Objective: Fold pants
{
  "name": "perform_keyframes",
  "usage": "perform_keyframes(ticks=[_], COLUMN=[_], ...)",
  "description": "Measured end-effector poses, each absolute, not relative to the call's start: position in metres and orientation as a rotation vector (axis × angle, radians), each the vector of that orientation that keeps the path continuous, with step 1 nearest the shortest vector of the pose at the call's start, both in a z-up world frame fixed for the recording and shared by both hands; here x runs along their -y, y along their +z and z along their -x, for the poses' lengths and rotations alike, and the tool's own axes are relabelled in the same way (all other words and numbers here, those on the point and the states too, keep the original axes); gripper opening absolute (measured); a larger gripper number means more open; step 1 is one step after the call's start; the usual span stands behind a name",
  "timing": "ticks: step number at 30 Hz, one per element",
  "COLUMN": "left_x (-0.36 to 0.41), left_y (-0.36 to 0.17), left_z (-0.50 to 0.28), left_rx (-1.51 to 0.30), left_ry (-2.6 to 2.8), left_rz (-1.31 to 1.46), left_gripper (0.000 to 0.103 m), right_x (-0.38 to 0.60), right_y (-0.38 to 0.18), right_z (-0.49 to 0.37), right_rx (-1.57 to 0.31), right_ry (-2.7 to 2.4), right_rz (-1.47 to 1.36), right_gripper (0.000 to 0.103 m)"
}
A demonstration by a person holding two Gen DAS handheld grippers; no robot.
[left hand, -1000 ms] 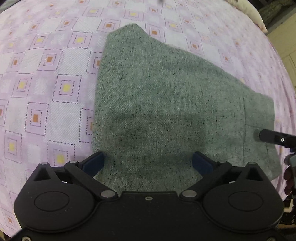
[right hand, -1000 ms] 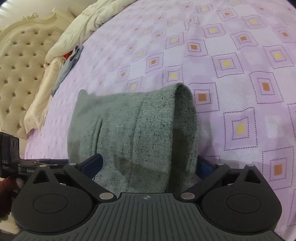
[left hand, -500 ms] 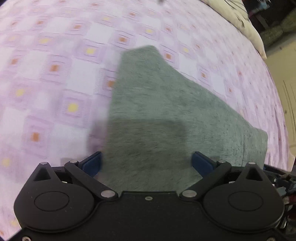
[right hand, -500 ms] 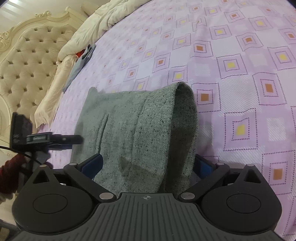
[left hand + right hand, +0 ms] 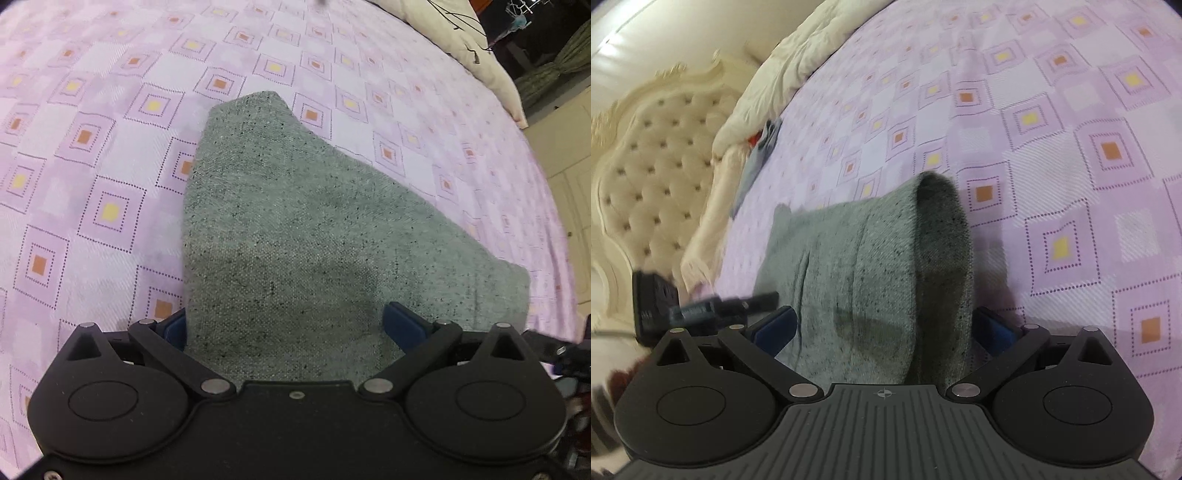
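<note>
Where right shows headboard (image 5: 653,184), left (alone) pants (image 5: 295,240) flat

Purple-checked bedspread (image 5: 1071,110); cream tufted headboard (image 5: 653,177); cream duvet (image 5: 812,44) bunched.

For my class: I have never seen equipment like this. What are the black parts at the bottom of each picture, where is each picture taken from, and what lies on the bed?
There is no robot. A person carries one hand-held gripper in each hand, and each has a camera that looks forward along its two blue-padded fingers. The black shapes at the bottom are the tool's own body.

One picture looks out from the left hand-held gripper, the other from the right hand-held gripper. Both stand open, with the cloth between the fingers, not pinched.

On the purple patterned bedsheet lie grey speckled pants, already folded over. In the right view their rounded fold shows, with the other tool at the left. Behind are a cream tufted headboard and a cream duvet.
</note>
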State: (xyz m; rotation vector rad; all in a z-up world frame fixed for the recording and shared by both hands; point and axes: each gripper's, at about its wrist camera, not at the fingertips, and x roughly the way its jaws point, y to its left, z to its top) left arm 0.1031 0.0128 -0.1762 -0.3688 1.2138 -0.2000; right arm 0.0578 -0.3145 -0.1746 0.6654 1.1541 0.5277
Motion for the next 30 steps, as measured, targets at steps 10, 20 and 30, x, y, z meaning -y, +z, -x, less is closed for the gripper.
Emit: perform_keyframes(ticks=[10,20,30], left_x=[-0.019,-0.104,-0.267], left_y=[-0.155,-0.081,-0.076], left_z=[-0.099,-0.118,-0.210], left_rx=[-1.186,-1.085,-1.061], left_ry=[-0.127,-0.165,-0.055], left_rz=[0.327,0.301,0.286], left_gripper=[0.035,0.033,0.040], right_x=[0.266,0.176,0.015], right_y=[-0.148,-0.067,-0.081], right_z=[-0.059,-0.075,-0.192], right_rx=[-1.214,-1.097,-1.071], right_ry=[0.357,0.394,0.525], right_rz=[-0.491,-0.395,-0.370], right_gripper=[0.028,0.026,0.031])
